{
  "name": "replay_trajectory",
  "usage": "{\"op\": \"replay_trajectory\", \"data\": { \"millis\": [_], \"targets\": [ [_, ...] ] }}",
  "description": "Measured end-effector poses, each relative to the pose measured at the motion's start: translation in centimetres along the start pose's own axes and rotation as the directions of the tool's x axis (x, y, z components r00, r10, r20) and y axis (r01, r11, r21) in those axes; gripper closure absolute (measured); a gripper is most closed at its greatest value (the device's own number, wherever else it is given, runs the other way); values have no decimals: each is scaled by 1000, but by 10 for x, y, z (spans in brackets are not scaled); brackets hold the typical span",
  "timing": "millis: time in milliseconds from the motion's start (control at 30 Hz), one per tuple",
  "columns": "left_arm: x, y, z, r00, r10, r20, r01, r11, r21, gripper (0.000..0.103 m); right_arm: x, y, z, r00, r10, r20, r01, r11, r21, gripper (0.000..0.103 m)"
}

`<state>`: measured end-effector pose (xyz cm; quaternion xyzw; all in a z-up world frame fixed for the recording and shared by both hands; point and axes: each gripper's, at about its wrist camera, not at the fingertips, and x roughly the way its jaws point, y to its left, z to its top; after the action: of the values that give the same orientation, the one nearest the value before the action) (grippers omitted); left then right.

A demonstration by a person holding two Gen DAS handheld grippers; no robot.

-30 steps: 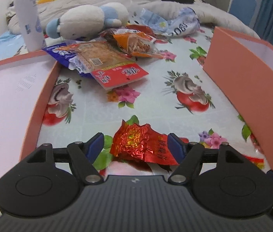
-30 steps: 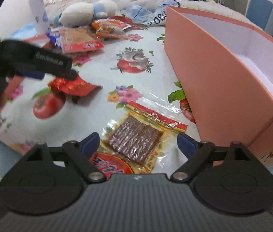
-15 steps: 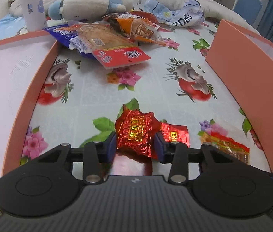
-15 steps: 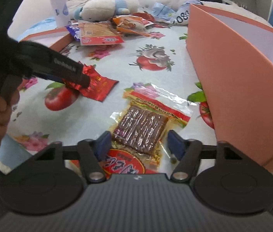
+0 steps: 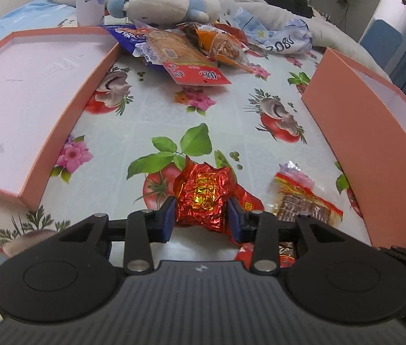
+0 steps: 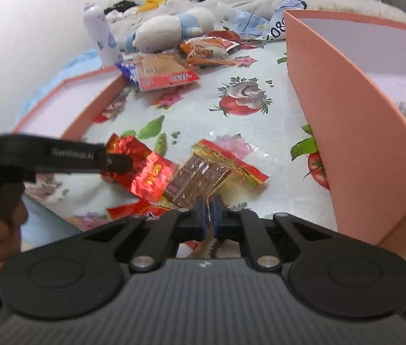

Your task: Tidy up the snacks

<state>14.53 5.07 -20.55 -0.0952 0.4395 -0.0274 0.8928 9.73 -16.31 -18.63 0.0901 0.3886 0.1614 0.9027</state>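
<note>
My left gripper [image 5: 201, 215] squeezes the crumpled red foil snack packet [image 5: 203, 197] across its width, jaws closing a little more, pads pressing both sides so it can be lifted off the floral tablecloth [image 5: 151, 115]. My right gripper [image 6: 209, 217] is clenched on the near edge of the clear packet of brown dried-meat strips [image 6: 203, 178], a thin flat thing best pinched by its rim. The deep pink box [image 6: 355, 132] stands just right, probably the destination; more snacks [image 5: 191, 54] wait beyond.

Your crumpled red foil packet [image 5: 204, 194] sits squeezed upright above the flowered cloth; the clear packet of brown jerky slabs [image 6: 200, 179] lies tilted just beside it.
</note>
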Motion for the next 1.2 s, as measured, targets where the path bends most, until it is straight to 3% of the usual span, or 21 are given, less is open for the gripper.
{"op": "replay_trajectory", "data": {
  "millis": [233, 500, 800, 833, 867, 933, 967, 1133, 1200],
  "targets": [
    [0, -15, -17, 998, -44, -46, 47, 997, 65, 60, -18, -13, 3, 988, 154, 10, -152, 964, 220, 96],
    [-15, -9, -46, 993, -109, -49, 110, 994, 26, 61, -37, -27, -14, 978, 207, -8, -193, 922, 335, 96],
    [-19, -9, -57, 993, -112, -28, 113, 993, 28, 61, -21, -58, -27, 961, 276, 4, -233, 802, 550, 89],
    [-20, -9, -58, 993, -113, -29, 113, 993, 29, 61, -19, -60, -29, 957, 291, 6, -243, 785, 570, 85],
    [-20, -9, -58, 993, -113, -29, 114, 993, 31, 61, -17, -62, -31, 951, 310, 11, -256, 763, 594, 74],
    [-20, -9, -59, 993, -113, -30, 114, 993, 32, 61, -16, -64, -35, 939, 341, 36, -285, 719, 634, 60],
    [-20, -9, -59, 993, -113, -29, 114, 993, 30, 61, -16, -64, -35, 933, 358, 47, -302, 704, 642, 59],
    [-19, -13, -61, 994, -106, -25, 106, 993, 41, 61, -8, -56, -29, 929, 370, 6, -297, 734, 611, 62],
    [-20, -13, -62, 994, -104, -24, 105, 994, 40, 61, 0, -52, -29, 933, 357, -33, -267, 753, 601, 78]
  ]
}}
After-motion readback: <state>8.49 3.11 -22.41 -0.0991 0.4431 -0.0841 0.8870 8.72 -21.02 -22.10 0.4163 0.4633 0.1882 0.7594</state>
